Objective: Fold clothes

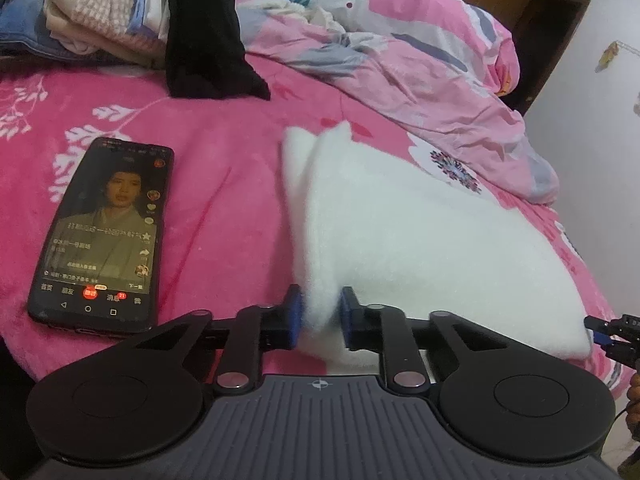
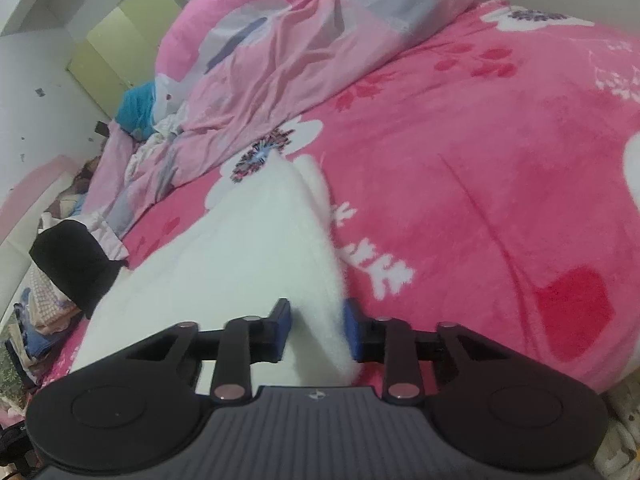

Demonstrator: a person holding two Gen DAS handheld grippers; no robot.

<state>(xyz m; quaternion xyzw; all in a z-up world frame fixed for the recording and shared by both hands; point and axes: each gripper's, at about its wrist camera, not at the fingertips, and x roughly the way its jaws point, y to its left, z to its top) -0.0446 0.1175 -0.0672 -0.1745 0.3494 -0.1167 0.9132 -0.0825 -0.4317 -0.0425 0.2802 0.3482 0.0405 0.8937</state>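
White fleece garment (image 1: 420, 248) spread on the pink floral blanket (image 1: 224, 184), its near edge pinched at one corner by the left gripper (image 1: 322, 316) and at the other by the right gripper (image 2: 318, 330), both clamped on the fabric. The step appears to be a fold just begun; next, both corners should probably be lifted together and carried to the far edge, clear of the phone (image 1: 104, 236).

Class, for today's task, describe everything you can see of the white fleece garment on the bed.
The white fleece garment is soft, fluffy and plain, with no print showing. It lies partly folded on the pink floral blanket, layered edges peeking out at its far end. The left gripper pinches its near left edge between blue pads; the right gripper grips its near right edge. A phone lies apart from it, to its left.
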